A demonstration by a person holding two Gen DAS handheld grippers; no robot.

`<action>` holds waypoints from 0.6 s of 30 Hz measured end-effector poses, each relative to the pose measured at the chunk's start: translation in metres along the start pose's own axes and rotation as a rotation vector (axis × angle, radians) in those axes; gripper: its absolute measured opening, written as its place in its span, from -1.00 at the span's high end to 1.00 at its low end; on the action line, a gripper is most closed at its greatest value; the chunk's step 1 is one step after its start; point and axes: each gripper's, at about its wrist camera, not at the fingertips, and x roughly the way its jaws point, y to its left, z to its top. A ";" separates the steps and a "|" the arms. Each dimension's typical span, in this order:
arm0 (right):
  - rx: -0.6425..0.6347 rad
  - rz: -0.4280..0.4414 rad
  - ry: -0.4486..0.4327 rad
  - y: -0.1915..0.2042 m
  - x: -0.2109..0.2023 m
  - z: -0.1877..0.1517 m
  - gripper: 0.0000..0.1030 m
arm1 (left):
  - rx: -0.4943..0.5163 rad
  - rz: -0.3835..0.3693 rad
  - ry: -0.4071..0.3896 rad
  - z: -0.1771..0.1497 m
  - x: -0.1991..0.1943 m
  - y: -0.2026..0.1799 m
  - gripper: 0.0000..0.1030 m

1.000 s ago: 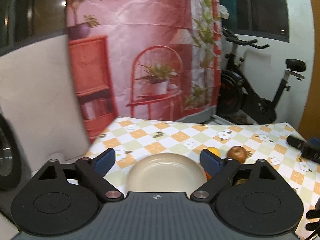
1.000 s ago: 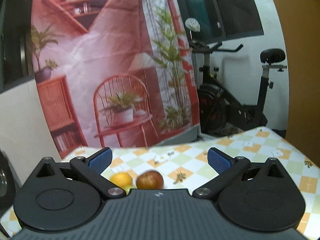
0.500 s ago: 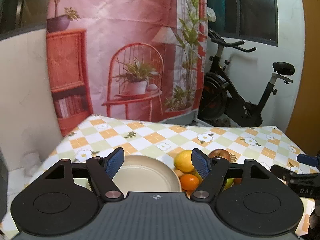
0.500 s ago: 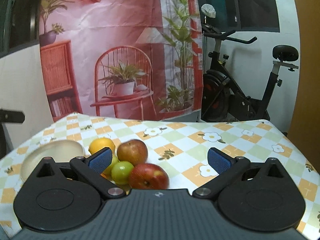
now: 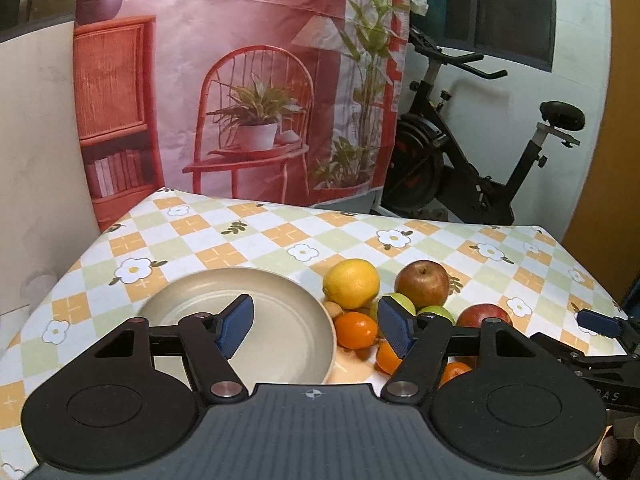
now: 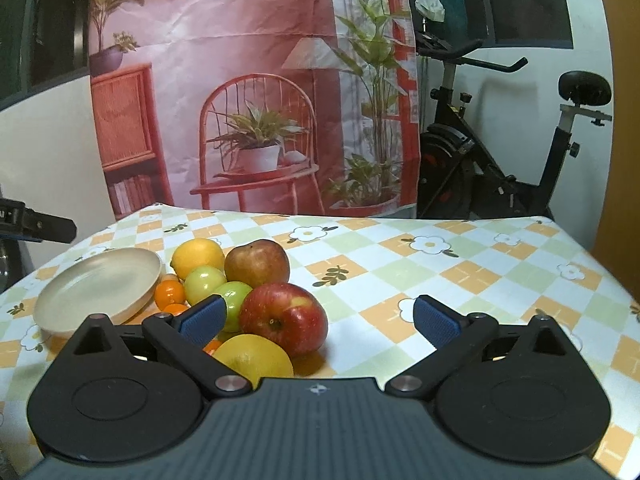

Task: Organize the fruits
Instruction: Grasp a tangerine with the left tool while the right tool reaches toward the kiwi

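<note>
Both grippers have dropped toward the fruit pile (image 6: 248, 292); left gripper (image 5: 316, 326) jaws have been closing, nothing between, right gripper (image 6: 318, 320) wide, empty.

A printed backdrop (image 5: 248, 80) is hung behind the checked tablecloth (image 6: 460, 264). An exercise bike (image 5: 472, 160) is parked against the white wall

On the table (image 6: 460, 276) the plate (image 6: 100, 280) lies at the left with the fruits just to its right: a lemon (image 6: 198, 258) and an apple (image 6: 258, 262) behind, another apple (image 6: 284, 318) and a second lemon (image 6: 254, 360) nearest the right wrist camera.
</note>
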 end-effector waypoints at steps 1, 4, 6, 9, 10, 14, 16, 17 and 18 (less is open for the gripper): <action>0.002 0.007 -0.001 -0.001 0.000 -0.002 -0.98 | -0.001 -0.009 -0.003 -0.002 0.001 -0.001 -0.39; -0.001 0.008 -0.003 -0.001 0.001 -0.004 -0.98 | 0.005 -0.042 0.022 -0.005 0.003 -0.004 -0.38; 0.005 0.002 -0.005 -0.001 0.001 -0.007 -0.97 | 0.049 -0.013 0.034 -0.008 0.007 -0.012 -0.20; 0.026 -0.016 -0.015 -0.005 0.001 -0.009 -0.94 | 0.059 -0.018 0.042 -0.011 0.010 -0.013 -0.20; 0.036 -0.024 -0.021 -0.007 0.001 -0.009 -0.94 | 0.065 -0.014 0.044 -0.011 0.011 -0.014 -0.20; 0.078 -0.023 -0.027 -0.015 0.002 -0.014 -0.94 | 0.091 -0.004 0.049 -0.012 0.016 -0.020 -0.20; 0.103 -0.013 -0.023 -0.018 0.003 -0.015 -0.94 | 0.091 -0.032 0.066 -0.015 0.018 -0.022 -0.20; 0.105 -0.015 -0.031 -0.018 0.002 -0.015 -0.94 | 0.090 -0.048 0.074 -0.016 0.019 -0.023 -0.20; 0.106 -0.012 -0.035 -0.019 0.002 -0.015 -0.94 | 0.092 -0.062 0.085 -0.018 0.021 -0.025 -0.20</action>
